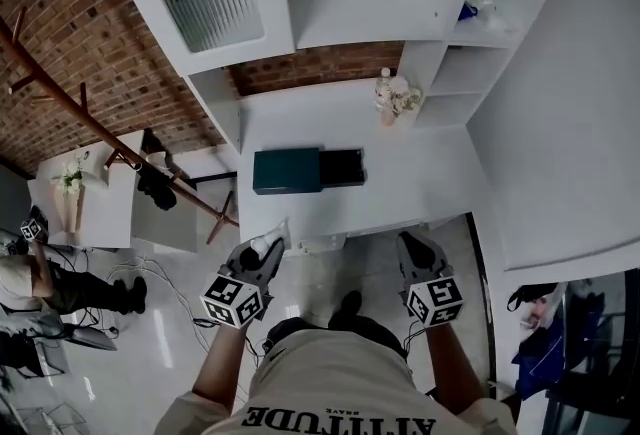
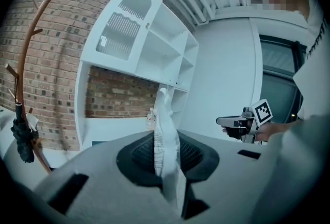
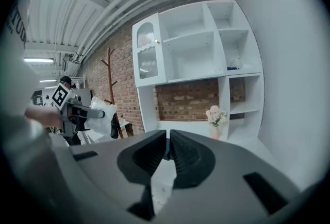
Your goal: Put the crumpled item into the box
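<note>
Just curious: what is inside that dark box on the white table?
Most of the box is closed, so its inside is hidden. The black tray sticking out at its right looks bare, though too dim to be sure. The crumpled paper is in the left claw.

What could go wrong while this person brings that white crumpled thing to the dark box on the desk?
1. The left hand-held gripper pinches the crumpled item along a thin fold, and most of it stands free above the jaws, so it might slip out.
2. The box lies unheld on the smooth desk. The right hand-held gripper is shut and empty, so a push might slide the box.
</note>
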`<state>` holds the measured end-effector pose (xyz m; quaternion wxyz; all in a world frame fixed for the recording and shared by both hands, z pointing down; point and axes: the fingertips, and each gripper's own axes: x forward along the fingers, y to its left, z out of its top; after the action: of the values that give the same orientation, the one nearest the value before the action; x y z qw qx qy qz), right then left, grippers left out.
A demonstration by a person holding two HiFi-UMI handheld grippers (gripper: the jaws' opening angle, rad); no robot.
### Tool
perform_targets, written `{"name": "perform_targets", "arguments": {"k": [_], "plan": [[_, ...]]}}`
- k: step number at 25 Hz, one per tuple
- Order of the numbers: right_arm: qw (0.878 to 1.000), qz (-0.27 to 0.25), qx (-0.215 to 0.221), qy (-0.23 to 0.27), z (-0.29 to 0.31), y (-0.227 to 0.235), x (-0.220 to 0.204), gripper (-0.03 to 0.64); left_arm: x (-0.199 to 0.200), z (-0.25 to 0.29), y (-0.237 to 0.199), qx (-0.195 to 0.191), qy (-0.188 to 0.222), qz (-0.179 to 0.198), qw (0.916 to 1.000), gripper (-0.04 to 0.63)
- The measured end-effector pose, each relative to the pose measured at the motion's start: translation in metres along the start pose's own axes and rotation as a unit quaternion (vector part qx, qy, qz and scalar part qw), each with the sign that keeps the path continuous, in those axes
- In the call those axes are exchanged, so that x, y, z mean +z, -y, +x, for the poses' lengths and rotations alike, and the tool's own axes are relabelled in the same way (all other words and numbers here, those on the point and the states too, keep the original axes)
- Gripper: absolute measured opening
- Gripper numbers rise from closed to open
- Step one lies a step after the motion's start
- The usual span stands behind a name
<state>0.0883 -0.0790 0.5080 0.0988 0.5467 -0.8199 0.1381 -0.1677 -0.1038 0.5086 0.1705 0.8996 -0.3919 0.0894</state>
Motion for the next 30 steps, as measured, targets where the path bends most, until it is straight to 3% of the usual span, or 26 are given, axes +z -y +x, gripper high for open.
{"name": "perform_targets", "arguments": {"k": [9,20,24,30], "plan": [[1.000,0.005,0.006,-0.006,0.001,0.047,-0.005,0.038,-0.005,0.053,0.006,0.019,-0.021,-0.021,0.9994,0.075],[1.000,0.014,0.007,-0.022,0.020,0.063,-0.018,0.037,-0.006,0.117,0.002,-0.011,-0.058,-0.010,0.9982,0.075],[1.000,0.014,0.000,-0.023,0.034,0.067,-0.015,0.038,-0.003,0.145,-0.011,-0.019,-0.057,-0.034,0.9976,0.075],[0.998,0.033,-0.031,-0.033,0.065,0.079,-0.016,0.037,-0.012,0.197,-0.051,-0.030,-0.070,-0.105,0.9915,0.075]]}}
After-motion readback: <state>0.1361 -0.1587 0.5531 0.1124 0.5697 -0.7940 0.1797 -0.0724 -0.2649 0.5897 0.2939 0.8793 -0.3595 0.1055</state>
